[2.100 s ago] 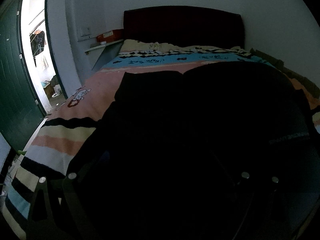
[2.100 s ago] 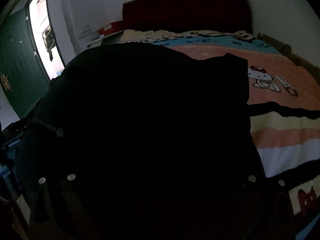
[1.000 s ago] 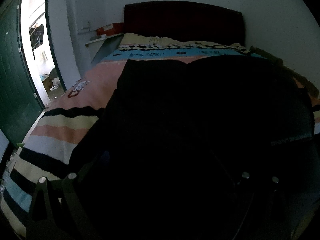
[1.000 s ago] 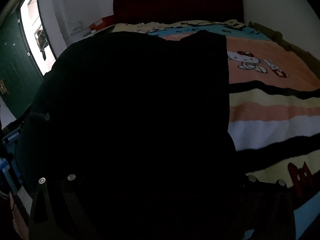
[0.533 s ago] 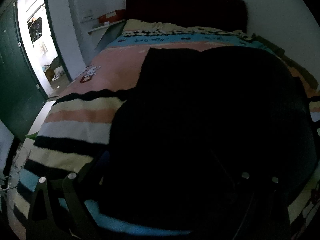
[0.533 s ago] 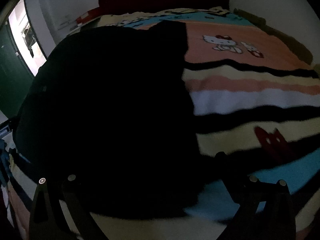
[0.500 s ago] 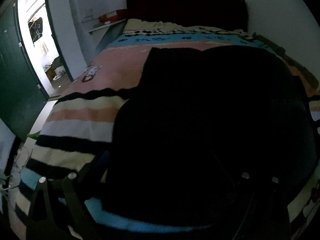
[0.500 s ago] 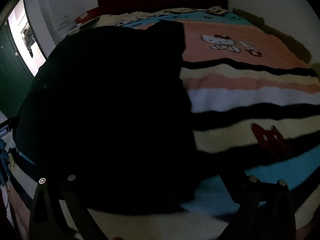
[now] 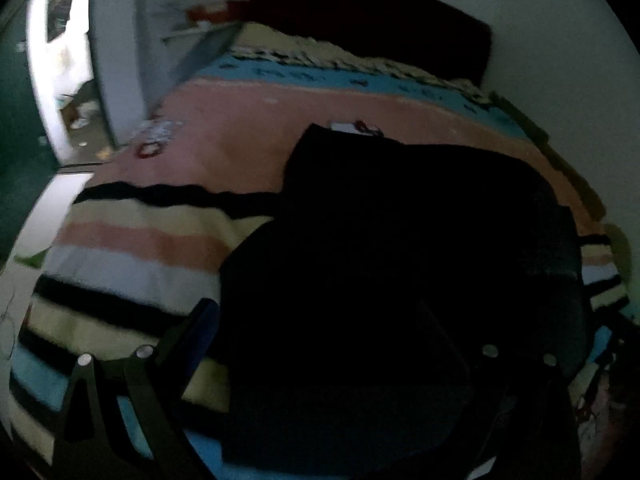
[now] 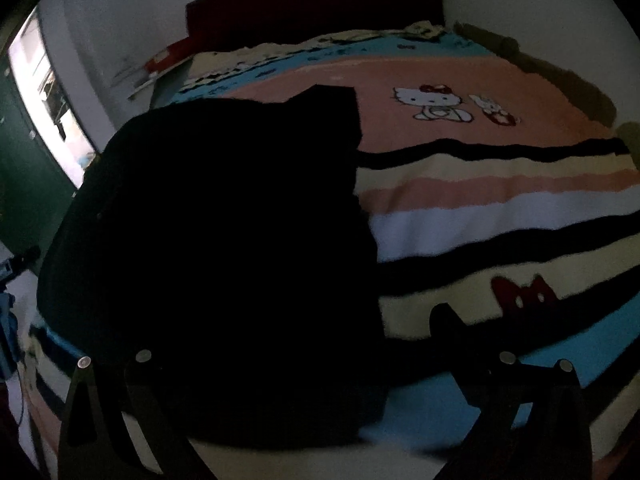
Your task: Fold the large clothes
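A large black garment (image 9: 400,260) lies spread on the striped Hello Kitty bedspread (image 9: 140,240); it also shows in the right wrist view (image 10: 224,232). My left gripper (image 9: 316,320) hangs over its near left edge, the left finger (image 9: 192,328) beside the cloth, the right finger lost against the black fabric. My right gripper (image 10: 300,320) is open over the garment's near right edge; its right finger (image 10: 452,324) stands over the bare bedspread (image 10: 500,200), its left finger is hidden in the dark cloth.
A dark red headboard (image 9: 380,16) stands against the white wall. An open doorway (image 9: 60,60) with a green door is at the left. A wall shelf (image 9: 200,32) with a red box sits left of the headboard.
Both grippers have drawn back towards the foot of the bed and apart. The garment now lies flat lower on the bed, with more bedspread showing beyond and beside it.
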Demonstrator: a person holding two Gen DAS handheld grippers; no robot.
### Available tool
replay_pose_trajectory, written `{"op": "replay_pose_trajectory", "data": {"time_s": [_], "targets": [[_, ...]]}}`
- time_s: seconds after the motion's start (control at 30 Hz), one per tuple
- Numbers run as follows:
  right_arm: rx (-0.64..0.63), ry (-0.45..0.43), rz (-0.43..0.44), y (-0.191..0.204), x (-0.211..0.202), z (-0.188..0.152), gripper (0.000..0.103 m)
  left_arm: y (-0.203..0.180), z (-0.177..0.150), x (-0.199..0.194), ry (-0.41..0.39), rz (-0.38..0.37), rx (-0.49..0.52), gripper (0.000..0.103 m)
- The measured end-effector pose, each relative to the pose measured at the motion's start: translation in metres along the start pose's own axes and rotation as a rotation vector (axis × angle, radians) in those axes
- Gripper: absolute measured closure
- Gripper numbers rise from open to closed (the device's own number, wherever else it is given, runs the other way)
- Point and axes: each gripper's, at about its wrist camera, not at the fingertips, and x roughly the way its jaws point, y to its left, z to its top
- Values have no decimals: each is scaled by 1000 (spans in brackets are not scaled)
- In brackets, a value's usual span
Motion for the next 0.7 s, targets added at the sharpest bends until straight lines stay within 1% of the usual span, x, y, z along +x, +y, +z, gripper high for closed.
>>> {"op": "replay_pose_trajectory", "data": {"time_s": [0.07,0.1,0.17,0.2,0.23,0.27,0.3,0.33,0.43,0.53,0.63,0.67,0.7], "targets": [[12,36,21,-3,13,12,1,8,11,21,68,-48,-26,4],[29,68,44,-7,25,19,1,14,18,35,108,-43,-34,4],[59,127,78,-15,46,28,1,23,22,59,169,67,-6,4],[69,158,104,-18,57,30,1,30,22,74,210,78,-5,0],[78,186,134,-21,67,31,1,34,22,81,226,68,-18,0],[93,215,174,-24,77,32,1,39,22,92,250,34,-44,0],[120,254,231,-29,90,31,1,41,21,97,258,22,-47,0],[137,277,264,-31,98,30,1,43,19,103,266,5,-53,0],[180,319,376,-34,122,25,1,55,13,117,267,-81,-114,0],[191,328,446,-32,135,21,1,80,-3,131,270,-246,-241,0],[186,322,496,-26,143,19,1,84,-9,128,235,-294,-256,0],[183,317,499,-23,144,19,1,85,-11,126,220,-316,-266,0],[178,313,501,-20,144,19,1,83,-14,124,202,-355,-269,1]]}}
